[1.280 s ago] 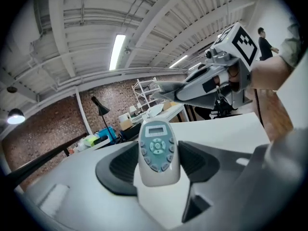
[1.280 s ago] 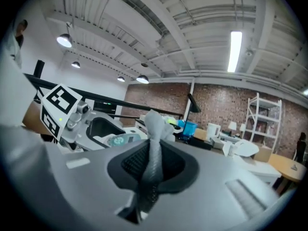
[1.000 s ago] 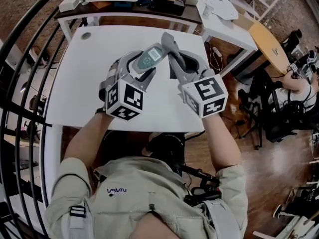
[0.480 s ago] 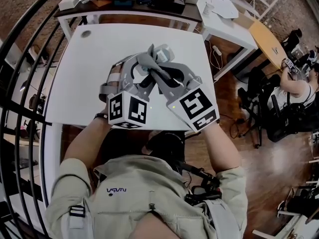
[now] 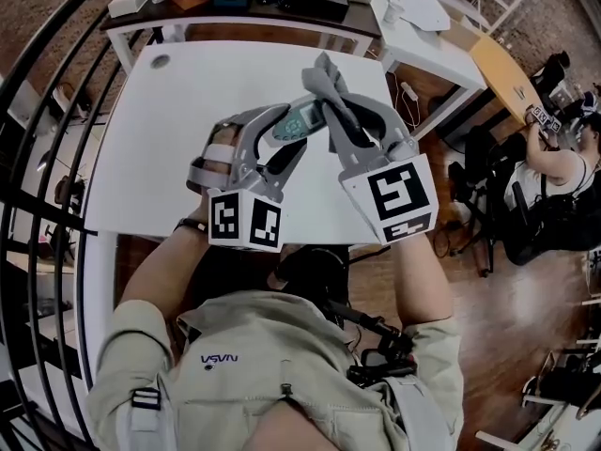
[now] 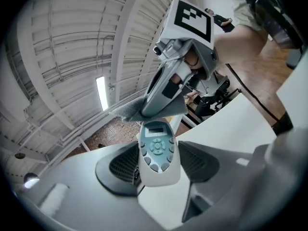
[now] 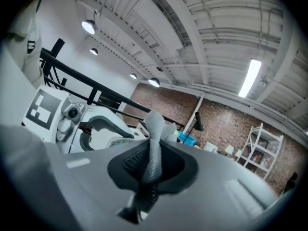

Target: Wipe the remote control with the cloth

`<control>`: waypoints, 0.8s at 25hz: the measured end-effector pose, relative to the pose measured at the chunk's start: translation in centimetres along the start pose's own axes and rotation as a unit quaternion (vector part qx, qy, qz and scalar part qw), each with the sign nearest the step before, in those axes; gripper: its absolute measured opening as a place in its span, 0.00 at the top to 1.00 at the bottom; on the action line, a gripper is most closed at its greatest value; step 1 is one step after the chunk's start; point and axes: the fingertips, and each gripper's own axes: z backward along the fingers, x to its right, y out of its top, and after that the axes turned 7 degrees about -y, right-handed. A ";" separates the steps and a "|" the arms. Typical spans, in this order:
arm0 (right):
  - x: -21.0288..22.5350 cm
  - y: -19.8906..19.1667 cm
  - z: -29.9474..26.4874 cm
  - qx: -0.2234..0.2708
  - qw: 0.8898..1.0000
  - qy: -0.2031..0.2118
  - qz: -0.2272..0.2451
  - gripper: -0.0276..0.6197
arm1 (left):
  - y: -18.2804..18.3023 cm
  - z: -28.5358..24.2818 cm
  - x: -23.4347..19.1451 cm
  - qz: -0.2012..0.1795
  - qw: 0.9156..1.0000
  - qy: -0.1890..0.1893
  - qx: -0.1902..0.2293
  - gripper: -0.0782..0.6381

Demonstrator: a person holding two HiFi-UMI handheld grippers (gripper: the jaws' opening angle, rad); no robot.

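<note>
My left gripper (image 5: 296, 125) is shut on a pale grey remote control (image 5: 300, 118) and holds it in the air above the white table (image 5: 169, 158). In the left gripper view the remote (image 6: 156, 150) sits between the pads, buttons and small screen facing the camera. My right gripper (image 5: 329, 87) is shut on a grey cloth (image 5: 324, 78). The cloth (image 6: 144, 110) hangs from the right gripper at the remote's far end and touches it there. In the right gripper view the cloth (image 7: 153, 148) is pinched in a narrow fold between the jaws.
A dark desk (image 5: 282, 17) with boxes stands behind the white table. Another white table (image 5: 423, 26) and an orange tabletop (image 5: 507, 73) are at the back right. A black railing (image 5: 47, 111) runs down the left. A person sits at the far right (image 5: 563, 158).
Half a second ago the cloth lay across the remote's face. The right gripper has since drawn it up and to the right, so the remote's screen shows again. The left gripper rolled slightly.
</note>
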 end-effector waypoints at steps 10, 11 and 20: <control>-6.1 1.4 0.2 0.015 0.995 0.101 0.000 0.92 | 0.7 0.1 -0.3 0.036 0.999 -0.012 0.021 0.51; -5.1 1.7 0.4 0.023 0.996 0.088 -0.004 0.92 | 0.5 0.1 -0.3 0.063 0.997 -0.026 0.032 0.51; 0.9 2.2 1.1 0.054 0.999 0.001 -0.005 0.92 | 0.9 0.8 -1.8 0.272 0.947 -0.125 0.117 0.51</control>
